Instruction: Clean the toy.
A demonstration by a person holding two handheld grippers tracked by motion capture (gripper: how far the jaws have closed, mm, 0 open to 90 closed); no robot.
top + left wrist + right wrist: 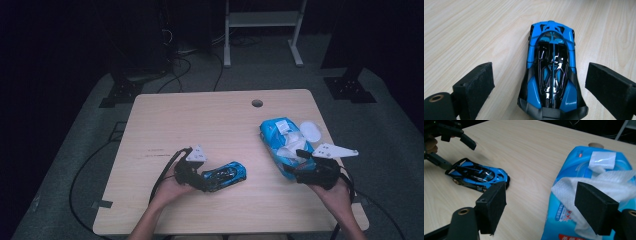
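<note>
Low in the high view, the left tool (204,182) stands open, jaws either side of the blue car (226,175) without touching it. Lower right, the right tool (300,162) gapes over the wipes pack (280,135) on the bench (200,120).

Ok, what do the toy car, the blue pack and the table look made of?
Toy car: glossy blue and black body with sharp glints, probably painted plastic or die-cast metal. Blue pack: soft shiny film that crinkles; the wipe pulled from it looks like textured nonwoven cloth. Table: matte pale wood-grain, likely laminate.
</note>
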